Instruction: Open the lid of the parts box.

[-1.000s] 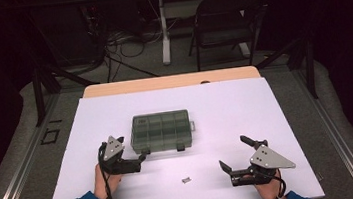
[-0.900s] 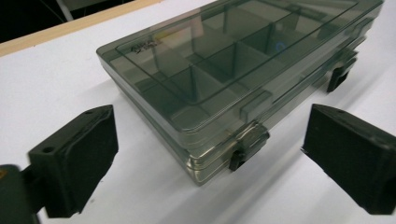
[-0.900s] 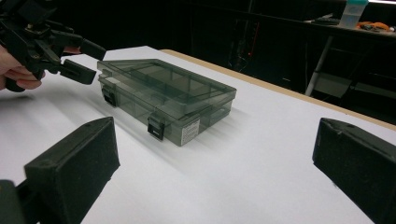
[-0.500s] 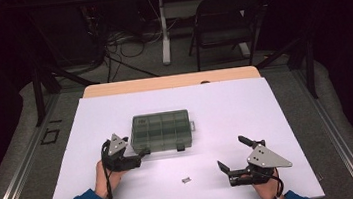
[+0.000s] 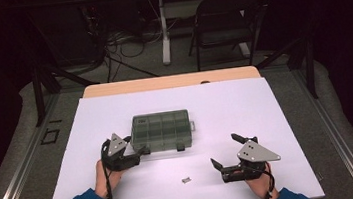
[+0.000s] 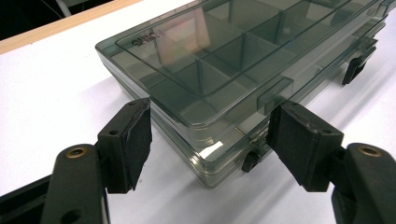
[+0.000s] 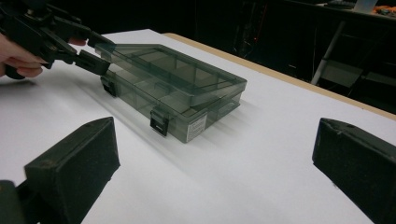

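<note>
A smoky clear compartment box (image 5: 162, 130) lies in the middle of the white table (image 5: 267, 114). Its near left corner (image 6: 205, 154) sits between the jaws of my left gripper (image 5: 137, 148), which have just been closing around it. The pads (image 6: 135, 135) stand close against the corner's two sides, and I see no firm press. In the right gripper view the lid (image 7: 163, 65) looks slightly raised at that corner, and two front latches (image 7: 159, 123) hang down. My right gripper (image 5: 223, 149) rests on the table to the right of the box with its jaws wide open and empty (image 7: 215, 140).
A small metal piece (image 5: 186, 180) lies on the table between the two hands, near the front edge. Behind the table stand a folding chair (image 5: 226, 23) and a desk leg (image 5: 163, 30) with cables on the floor.
The left gripper's jaws have narrowed around the box's near left corner. Both hands have stayed almost where they were.
</note>
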`<state>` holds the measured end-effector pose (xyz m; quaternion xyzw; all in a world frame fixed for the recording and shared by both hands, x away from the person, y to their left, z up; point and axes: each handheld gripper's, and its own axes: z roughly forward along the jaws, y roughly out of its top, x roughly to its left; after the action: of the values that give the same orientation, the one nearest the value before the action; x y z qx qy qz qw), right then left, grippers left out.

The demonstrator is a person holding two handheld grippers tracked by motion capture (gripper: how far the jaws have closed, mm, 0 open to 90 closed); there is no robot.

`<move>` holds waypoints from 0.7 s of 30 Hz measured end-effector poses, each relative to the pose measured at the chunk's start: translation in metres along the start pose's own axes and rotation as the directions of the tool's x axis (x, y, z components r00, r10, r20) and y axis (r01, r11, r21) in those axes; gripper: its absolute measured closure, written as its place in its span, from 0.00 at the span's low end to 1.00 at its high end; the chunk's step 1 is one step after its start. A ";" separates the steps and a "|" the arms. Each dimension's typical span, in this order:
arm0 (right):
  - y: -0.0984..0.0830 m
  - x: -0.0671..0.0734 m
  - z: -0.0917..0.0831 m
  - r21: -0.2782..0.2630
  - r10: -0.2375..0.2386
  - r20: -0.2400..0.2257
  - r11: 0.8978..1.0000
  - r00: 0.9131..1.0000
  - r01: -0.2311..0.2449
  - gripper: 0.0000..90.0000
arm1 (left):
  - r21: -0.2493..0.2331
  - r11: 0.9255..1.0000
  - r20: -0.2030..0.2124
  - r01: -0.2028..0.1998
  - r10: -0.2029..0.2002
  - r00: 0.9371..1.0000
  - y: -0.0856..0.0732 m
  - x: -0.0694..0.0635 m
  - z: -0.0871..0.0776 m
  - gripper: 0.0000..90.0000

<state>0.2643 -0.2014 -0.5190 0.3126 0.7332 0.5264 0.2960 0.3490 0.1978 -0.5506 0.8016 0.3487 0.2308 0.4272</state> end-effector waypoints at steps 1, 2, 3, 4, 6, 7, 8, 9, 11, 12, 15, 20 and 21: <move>0.000 0.000 0.002 0.007 0.002 -0.004 1.000 1.000 -0.002 0.00 | 0.000 1.000 0.001 0.001 -0.001 1.000 0.000 0.000 0.000 0.35; 0.001 0.000 0.004 0.008 -0.002 -0.007 1.000 1.000 0.002 0.00 | -0.002 1.000 -0.001 -0.001 0.001 1.000 0.000 0.000 0.000 0.35; 0.002 0.000 0.005 0.036 -0.010 -0.015 0.999 1.000 0.010 0.00 | -0.005 1.000 -0.005 -0.006 0.006 1.000 0.001 0.000 -0.001 0.35; 0.003 0.001 0.008 0.024 -0.008 -0.009 1.000 1.000 0.008 0.00 | -0.008 1.000 -0.006 -0.004 0.004 1.000 0.001 0.000 -0.001 0.36; 0.005 0.001 0.012 0.025 -0.016 -0.013 1.000 1.000 0.016 0.00 | -0.012 1.000 -0.008 -0.002 0.002 1.000 0.001 0.000 -0.001 0.36; 0.006 0.002 0.014 0.032 -0.017 -0.017 0.999 1.000 0.017 0.00 | -0.010 1.000 -0.007 -0.002 0.001 1.000 0.001 0.000 -0.001 0.36; 0.006 0.002 0.016 0.036 -0.021 -0.019 0.999 1.000 0.022 0.00 | -0.012 1.000 -0.007 -0.001 0.001 1.000 0.001 0.000 -0.001 0.36; 0.007 0.002 0.019 0.045 -0.026 -0.025 0.999 0.999 0.027 0.00 | -0.012 1.000 -0.008 -0.001 0.001 1.000 0.001 0.000 -0.001 0.36; 0.008 0.002 0.024 0.049 -0.030 -0.025 0.998 0.999 0.031 0.00 | -0.012 1.000 -0.008 -0.005 0.005 1.000 0.002 0.001 -0.002 0.37; 0.009 0.002 0.028 0.052 -0.029 -0.032 0.998 0.999 0.030 0.00 | -0.015 1.000 -0.008 -0.003 0.003 1.000 0.002 0.001 -0.002 0.37; 0.011 0.002 0.036 0.066 -0.038 -0.041 0.997 0.998 0.041 0.01 | -0.018 1.000 -0.010 -0.003 0.003 1.000 0.003 0.002 -0.002 0.37; 0.014 0.004 0.053 0.087 -0.061 -0.045 0.994 0.997 0.065 0.02 | -0.027 1.000 -0.012 0.000 0.000 1.000 0.003 0.002 -0.002 0.38; 0.015 0.004 0.057 0.090 -0.070 -0.049 0.993 0.996 0.074 0.02 | -0.027 1.000 -0.010 -0.003 0.002 1.000 0.003 0.003 -0.002 0.38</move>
<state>0.3075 -0.1606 -0.5210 0.2871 0.7741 0.4880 0.2832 0.3502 0.1997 -0.5464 0.7950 0.3468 0.2401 0.4358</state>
